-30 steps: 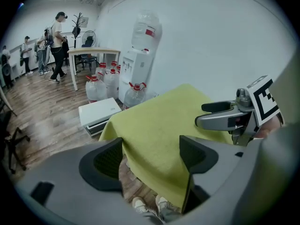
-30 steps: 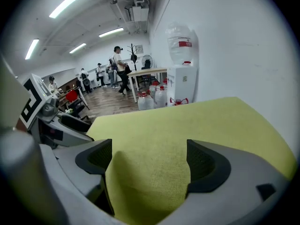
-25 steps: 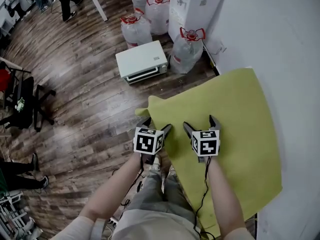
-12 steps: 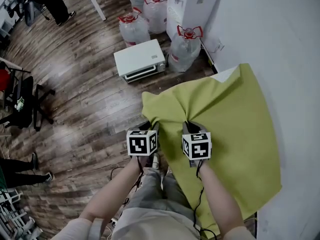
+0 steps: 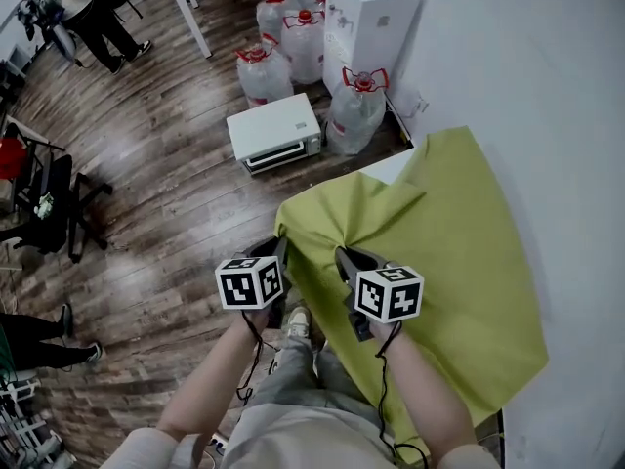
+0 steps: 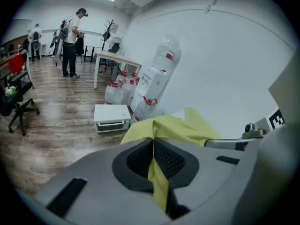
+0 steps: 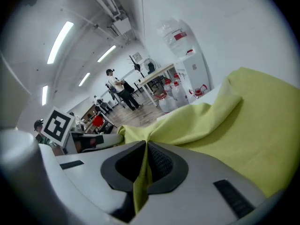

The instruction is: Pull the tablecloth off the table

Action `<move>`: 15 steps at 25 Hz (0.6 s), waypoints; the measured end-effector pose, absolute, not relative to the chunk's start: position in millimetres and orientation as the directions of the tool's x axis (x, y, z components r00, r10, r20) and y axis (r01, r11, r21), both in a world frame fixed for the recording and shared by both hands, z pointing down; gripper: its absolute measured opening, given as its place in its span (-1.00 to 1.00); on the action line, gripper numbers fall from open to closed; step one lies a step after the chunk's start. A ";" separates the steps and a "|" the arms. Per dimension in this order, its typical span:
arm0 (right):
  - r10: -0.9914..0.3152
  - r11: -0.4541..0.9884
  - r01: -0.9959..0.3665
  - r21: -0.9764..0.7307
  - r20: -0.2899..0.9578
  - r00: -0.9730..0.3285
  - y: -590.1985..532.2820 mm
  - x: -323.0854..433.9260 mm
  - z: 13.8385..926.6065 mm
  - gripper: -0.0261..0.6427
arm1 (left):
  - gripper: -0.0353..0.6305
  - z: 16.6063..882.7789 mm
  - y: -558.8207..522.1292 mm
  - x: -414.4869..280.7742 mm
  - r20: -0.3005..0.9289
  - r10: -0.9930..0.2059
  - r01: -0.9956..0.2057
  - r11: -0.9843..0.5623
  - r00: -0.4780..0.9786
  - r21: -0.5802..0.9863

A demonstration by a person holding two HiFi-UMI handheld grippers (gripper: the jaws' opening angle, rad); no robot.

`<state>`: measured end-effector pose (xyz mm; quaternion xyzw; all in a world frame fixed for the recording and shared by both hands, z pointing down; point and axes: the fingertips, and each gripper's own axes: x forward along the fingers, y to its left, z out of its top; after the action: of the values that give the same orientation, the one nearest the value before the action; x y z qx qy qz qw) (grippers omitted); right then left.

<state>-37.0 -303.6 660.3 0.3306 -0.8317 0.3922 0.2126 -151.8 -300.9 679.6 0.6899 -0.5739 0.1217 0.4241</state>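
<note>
Tablecloth (image 5: 459, 252), yellow-green, is lying rumpled across the white table (image 5: 395, 170) and draping over its near side. We are clamping its edge with both tools: the left gripper (image 5: 277, 252) and the right gripper (image 5: 348, 260) are each pinching a fold tight between closed jaws. We are judging that a level, even pull toward us with both hands together suits best, so neither fold slips free.

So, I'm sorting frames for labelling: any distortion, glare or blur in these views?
Head view: sharp, edges slightly bent, soft sheen on the floor. Left gripper view: strong fisheye, black corners, the near gripper body a little soft. Right gripper view: same fisheye, ceiling lights blown out, cloth evenly lit.
</note>
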 end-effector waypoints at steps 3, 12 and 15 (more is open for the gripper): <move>-0.421 0.510 -0.676 -0.532 0.530 -0.736 -311.6 -47.5 607.7 -0.83 | -0.82 637.9 -304.9 -165.9 0.595 -0.751 -0.900 0.003 0.286 0.436; -0.492 0.694 -0.580 -0.427 0.307 -0.815 -321.4 -95.8 427.6 -0.83 | -0.82 458.5 -332.9 -209.6 0.377 -0.914 -0.983 -0.094 0.147 0.156; -0.500 0.742 -0.554 -0.378 0.240 -0.832 -307.9 -108.0 373.8 -0.83 | -0.82 402.9 -319.6 -222.1 0.304 -0.945 -0.991 -0.101 0.123 0.086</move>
<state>-108.0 -307.9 373.8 0.2829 -0.9312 0.2216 0.0613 -222.1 -319.6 402.9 0.7370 -0.6566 0.0863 0.1349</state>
